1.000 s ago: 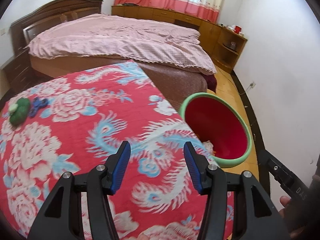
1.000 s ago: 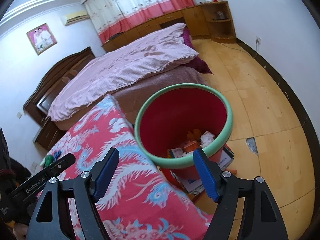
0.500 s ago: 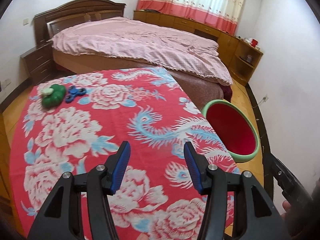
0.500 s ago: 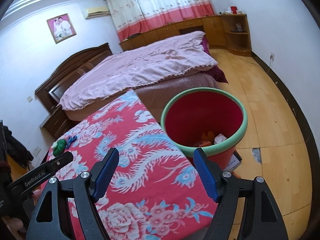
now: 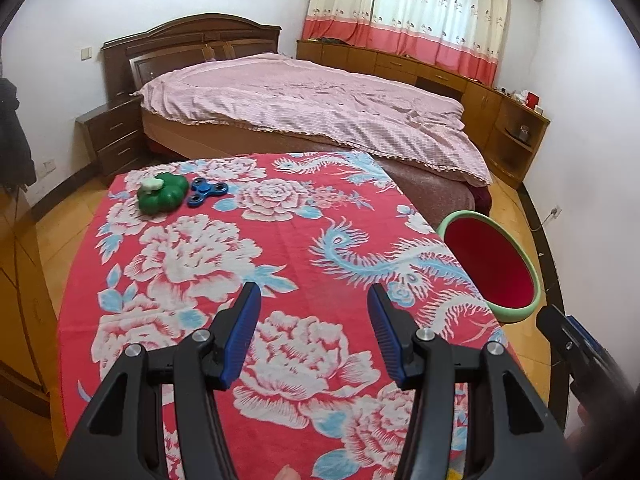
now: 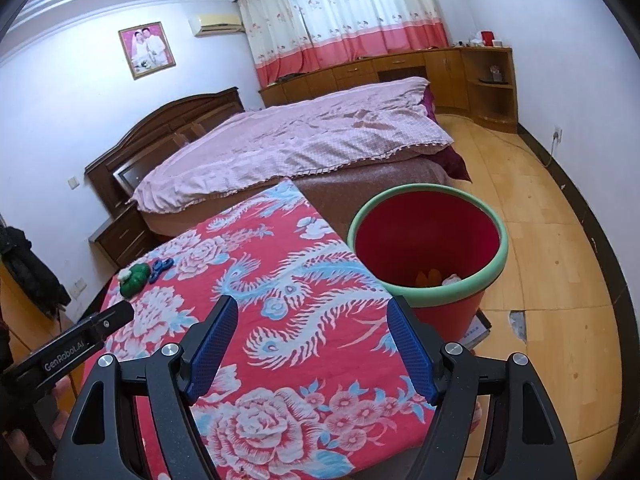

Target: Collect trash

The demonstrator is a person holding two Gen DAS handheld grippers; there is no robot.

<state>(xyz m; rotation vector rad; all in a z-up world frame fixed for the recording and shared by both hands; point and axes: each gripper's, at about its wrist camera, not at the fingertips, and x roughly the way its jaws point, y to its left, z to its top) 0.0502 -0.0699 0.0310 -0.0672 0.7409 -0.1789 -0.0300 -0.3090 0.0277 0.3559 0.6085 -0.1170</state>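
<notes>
Bin (image 6: 427,298) stands beside table, right of both spread, empty tongs (image 5: 314,336) (image 6: 312,350)

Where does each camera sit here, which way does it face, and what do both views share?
Left wrist: on the left gripper, looking down across the red floral cloth toward the bed; its own open fingers show, the right gripper at the right edge.
Right wrist: on the right gripper, facing the red bin beside the table; open fingers show, the left gripper at the left edge.
Shared: cloth, bin, bed, green toy, blue spinner.
</notes>
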